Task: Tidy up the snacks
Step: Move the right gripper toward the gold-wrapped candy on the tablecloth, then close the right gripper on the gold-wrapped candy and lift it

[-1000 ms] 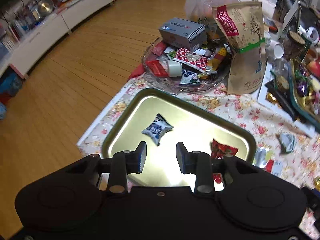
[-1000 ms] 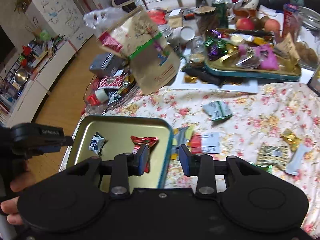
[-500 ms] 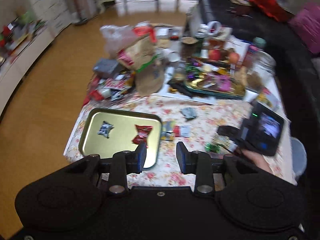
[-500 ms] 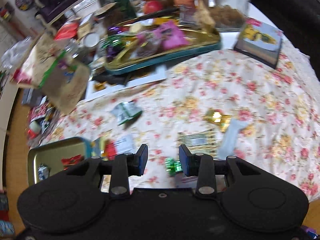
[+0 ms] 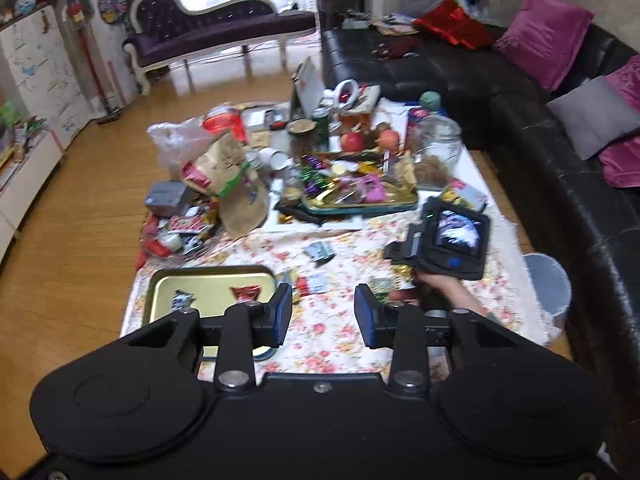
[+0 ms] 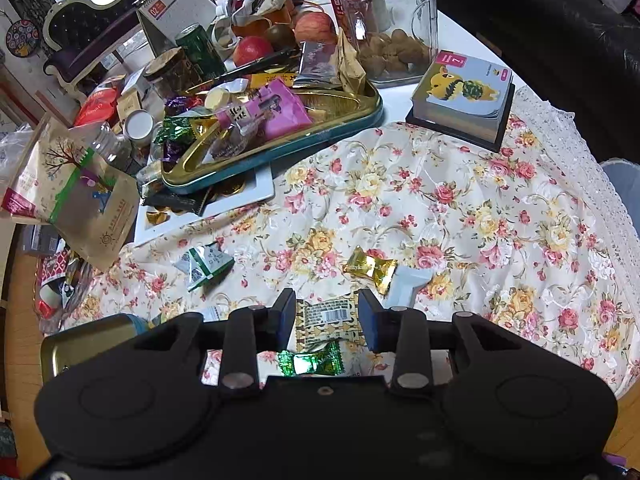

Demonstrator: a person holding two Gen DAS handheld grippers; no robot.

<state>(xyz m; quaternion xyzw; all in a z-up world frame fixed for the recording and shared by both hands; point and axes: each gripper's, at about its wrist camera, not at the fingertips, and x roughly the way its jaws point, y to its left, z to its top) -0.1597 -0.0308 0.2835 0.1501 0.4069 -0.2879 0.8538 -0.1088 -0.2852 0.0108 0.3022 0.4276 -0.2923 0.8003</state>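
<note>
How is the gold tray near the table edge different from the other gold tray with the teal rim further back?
The near gold tray holds only two wrapped snacks and shows much bare bottom; the teal-rimmed tray is piled with many wrappers. The near tray lies flat on the floral cloth; the teal-rimmed one rests partly on a white board. Both are shiny, gold inside, with rounded corners.

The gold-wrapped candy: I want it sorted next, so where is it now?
In the right wrist view, the gold-wrapped candy lies on the floral tablecloth, just ahead-right of the right hand-held gripper, touching a pale blue wrapper.
</note>
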